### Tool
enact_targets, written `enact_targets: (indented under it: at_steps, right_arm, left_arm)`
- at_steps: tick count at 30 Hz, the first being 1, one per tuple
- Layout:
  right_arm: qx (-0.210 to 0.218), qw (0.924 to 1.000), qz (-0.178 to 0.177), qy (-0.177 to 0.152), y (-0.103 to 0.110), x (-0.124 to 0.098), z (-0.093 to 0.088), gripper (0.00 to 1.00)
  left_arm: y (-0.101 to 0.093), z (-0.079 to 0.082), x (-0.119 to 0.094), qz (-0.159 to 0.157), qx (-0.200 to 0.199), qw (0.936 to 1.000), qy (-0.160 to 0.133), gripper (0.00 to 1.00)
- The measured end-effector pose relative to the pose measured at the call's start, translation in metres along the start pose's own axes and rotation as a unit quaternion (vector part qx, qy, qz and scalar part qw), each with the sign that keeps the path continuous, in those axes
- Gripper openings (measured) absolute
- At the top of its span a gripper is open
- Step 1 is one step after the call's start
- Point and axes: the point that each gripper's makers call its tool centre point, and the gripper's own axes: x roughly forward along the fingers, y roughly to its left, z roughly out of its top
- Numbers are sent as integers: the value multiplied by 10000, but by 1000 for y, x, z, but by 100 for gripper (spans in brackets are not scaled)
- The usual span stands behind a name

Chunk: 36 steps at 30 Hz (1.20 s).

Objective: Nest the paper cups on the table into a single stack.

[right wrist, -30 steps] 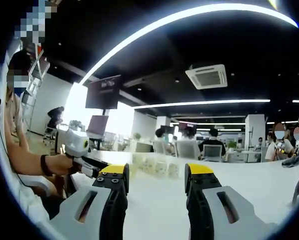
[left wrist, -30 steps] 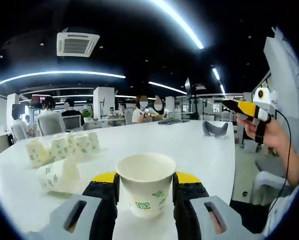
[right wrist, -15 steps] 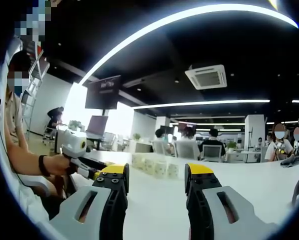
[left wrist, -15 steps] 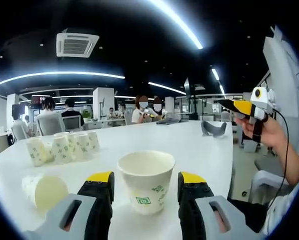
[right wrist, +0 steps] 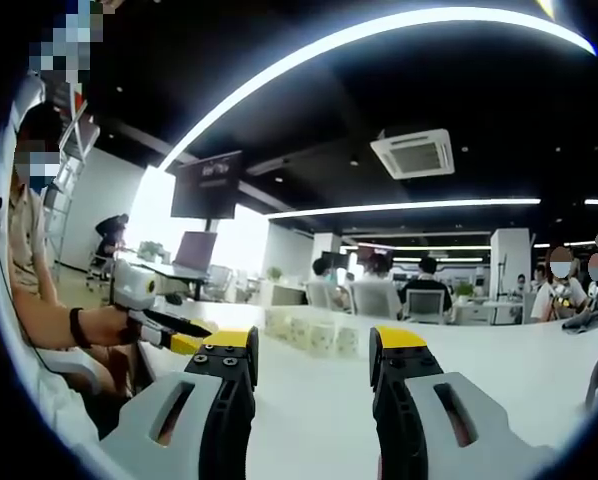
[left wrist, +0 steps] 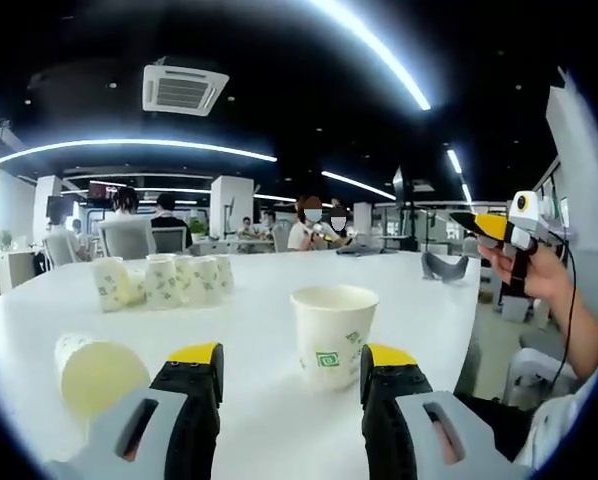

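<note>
An upright white paper cup (left wrist: pixel 332 324) with a green logo stands on the white table (left wrist: pixel 269 330), just past my left gripper (left wrist: pixel 289 362), whose jaws are open and apart from it. Another cup (left wrist: pixel 92 372) lies on its side at the left, mouth towards me. Several cups (left wrist: pixel 161 281) stand grouped at the table's far left, and show as cups (right wrist: pixel 309 334) beyond my right gripper (right wrist: pixel 312 348), which is open with nothing between its jaws. A hand holds the right gripper (left wrist: pixel 473 221) in the air at the right. The left gripper (right wrist: pixel 182 337) shows at the left.
A dark grey object (left wrist: pixel 442 265) lies on the table's far right. The table edge (left wrist: pixel 469 330) drops off at the right, with a chair beyond. People sit at desks behind the table. The person's arm (right wrist: pixel 54 325) reaches in from the left.
My left gripper has opened and let go of the upright cup, which now stands on the table. That gripper has drawn back and shifted left. The right gripper has stayed still.
</note>
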Motion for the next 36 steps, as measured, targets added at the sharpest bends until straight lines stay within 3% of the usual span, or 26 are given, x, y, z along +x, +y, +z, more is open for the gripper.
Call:
enact_targets:
  at_steps: [9, 16, 21, 31, 36]
  right_arm:
    - [-19, 10000, 9, 2, 2, 2, 1, 47]
    - [-12, 10000, 28, 10, 4, 3, -1, 47]
    - [0, 10000, 39, 14, 4, 3, -2, 47]
    - [-9, 10000, 36, 11, 4, 2, -2, 47]
    - [4, 10000, 39, 35, 4, 3, -4, 47]
  left_arm:
    - [20, 0, -21, 380, 71, 9992, -96, 58]
    - [38, 7, -42, 797, 374, 9960, -167, 57]
    - [62, 18, -62, 1234, 568, 9901, -342, 56]
    - [111, 18, -99, 1950, 609, 9781, -387, 57]
    - [135, 22, -117, 2384, 881, 9663, -408, 61]
